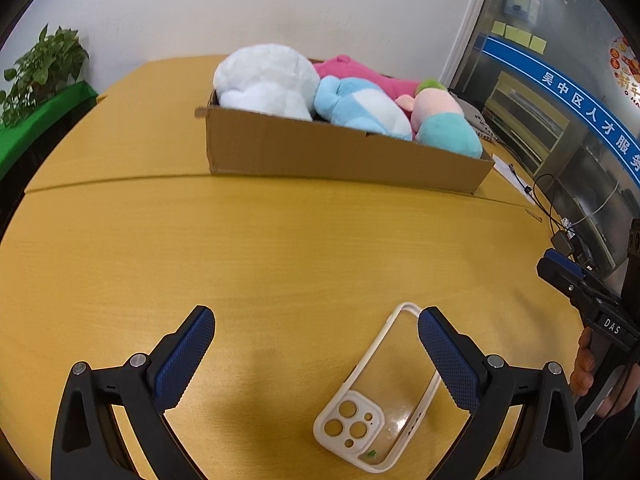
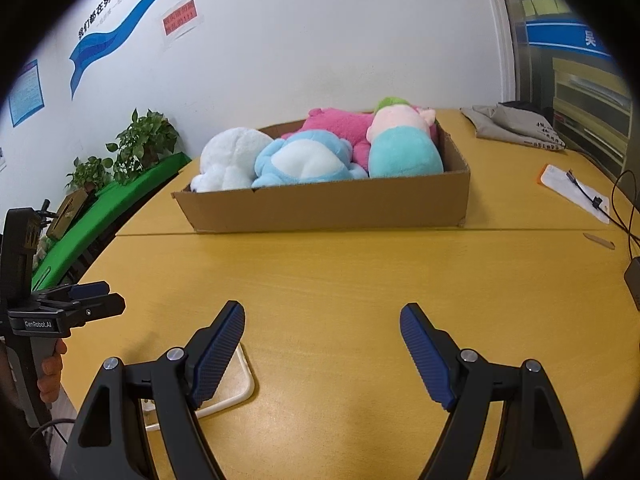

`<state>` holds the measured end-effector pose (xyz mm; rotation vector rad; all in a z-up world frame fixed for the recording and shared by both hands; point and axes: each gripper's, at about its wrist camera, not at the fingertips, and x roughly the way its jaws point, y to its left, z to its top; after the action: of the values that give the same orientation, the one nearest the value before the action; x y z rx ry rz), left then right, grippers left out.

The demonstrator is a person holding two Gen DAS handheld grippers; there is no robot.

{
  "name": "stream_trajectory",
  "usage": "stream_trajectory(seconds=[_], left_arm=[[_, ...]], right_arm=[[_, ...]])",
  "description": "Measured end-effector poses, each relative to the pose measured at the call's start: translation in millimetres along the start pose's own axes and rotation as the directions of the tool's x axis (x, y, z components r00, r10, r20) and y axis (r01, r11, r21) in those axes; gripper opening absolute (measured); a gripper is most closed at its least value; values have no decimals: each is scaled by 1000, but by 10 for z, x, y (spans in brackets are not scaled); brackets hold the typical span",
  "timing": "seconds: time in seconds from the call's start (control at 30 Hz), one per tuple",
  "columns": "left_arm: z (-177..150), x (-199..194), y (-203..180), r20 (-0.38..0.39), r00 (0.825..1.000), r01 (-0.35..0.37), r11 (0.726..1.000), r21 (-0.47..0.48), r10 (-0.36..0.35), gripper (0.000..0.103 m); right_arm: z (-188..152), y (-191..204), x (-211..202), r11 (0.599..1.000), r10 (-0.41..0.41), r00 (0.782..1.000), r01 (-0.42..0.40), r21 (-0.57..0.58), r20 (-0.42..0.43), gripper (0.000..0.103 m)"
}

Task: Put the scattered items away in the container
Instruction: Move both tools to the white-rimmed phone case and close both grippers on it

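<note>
- Four plush toys (image 2: pixel 316 156) are sitting in the cardboard box (image 2: pixel 332 204).
- I am holding both grippers, left (image 1: pixel 316 354) and right (image 2: pixel 322 354), spread wide, gripping nothing.
- Phone case (image 1: pixel 372 412) is lying on the table (image 1: pixel 280 240) beneath my left gripper.
- Labels are reading "GenRobot.AI" (image 2: pixel 38 324) and "DAS" (image 1: pixel 612 325).

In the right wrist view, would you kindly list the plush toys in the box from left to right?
White plush → light blue plush → teal and pink plush. The pink plush behind overlaps them, so I leave it out.
</note>
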<state>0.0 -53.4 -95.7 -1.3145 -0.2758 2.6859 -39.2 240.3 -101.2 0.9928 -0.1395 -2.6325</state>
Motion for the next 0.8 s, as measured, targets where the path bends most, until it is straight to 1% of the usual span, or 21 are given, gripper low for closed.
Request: stream_trajectory(seconds=[0.1, 0.17, 0.3, 0.37, 0.4, 0.47, 0.5, 0.53, 0.6, 0.63, 0.67, 0.7, 0.73, 0.77, 0.8], left_arm=[[-55, 23, 52, -15, 1000, 8, 1000, -13, -9, 103], [-110, 26, 92, -29, 999, 21, 999, -27, -22, 103], [-286, 45, 140, -86, 995, 41, 998, -40, -44, 102], [-382, 46, 160, -114, 991, 64, 996, -55, -70, 101], [-437, 50, 169, -130, 988, 77, 995, -67, -85, 99], [-543, 76, 170, -173, 980, 87, 993, -84, -101, 87], [-599, 96, 165, -197, 975, 87, 992, -90, -103, 76], [-658, 124, 154, -224, 969, 86, 992, -96, -105, 67], [-731, 120, 94, -232, 968, 82, 994, -78, -98, 64], [-752, 118, 54, -239, 966, 87, 994, -68, -101, 61], [-766, 125, 18, -245, 963, 96, 993, -64, -109, 54], [-778, 143, -9, -250, 961, 102, 993, -68, -115, 41], [-782, 159, -32, -249, 963, 93, 994, -64, -106, 30], [-775, 178, -53, -248, 964, 81, 995, -58, -93, 24], [-759, 198, -64, -248, 965, 77, 995, -62, -90, 23]], right_arm=[[-43, 28, 52, 1000, 11, 1000, -11, 0, -26, 80], [-64, 85, 92, 999, 28, 999, -29, -23, -47, 80], [-117, 279, 237, 993, 61, 993, -70, -94, -100, 80], [-161, 377, 346, 988, 82, 988, -98, -123, -134, 80], [-191, 430, 423, 984, 94, 983, -116, -133, -158, 80], [-239, 500, 549, 981, 99, 976, -127, -144, -192, 79], [-268, 537, 617, 979, 100, 972, -134, -154, -212, 79], [-290, 562, 665, 977, 104, 969, -142, -161, -225, 79], [-334, 599, 764, 973, 108, 963, -154, -172, -249, 78], [-357, 605, 804, 972, 104, 961, -152, -176, -257, 76], [-388, 604, 845, 973, 90, 960, -141, -181, -264, 69], [-412, 598, 886, 975, 69, 960, -123, -187, -271, 63], [-426, 596, 896, 974, 52, 963, -108, -200, -265, 54], [-440, 601, 893, 972, 34, 968, -91, -218, -250, 42], [-453, 600, 888, 970, 19, 970, -77, -232, -244, 33]])
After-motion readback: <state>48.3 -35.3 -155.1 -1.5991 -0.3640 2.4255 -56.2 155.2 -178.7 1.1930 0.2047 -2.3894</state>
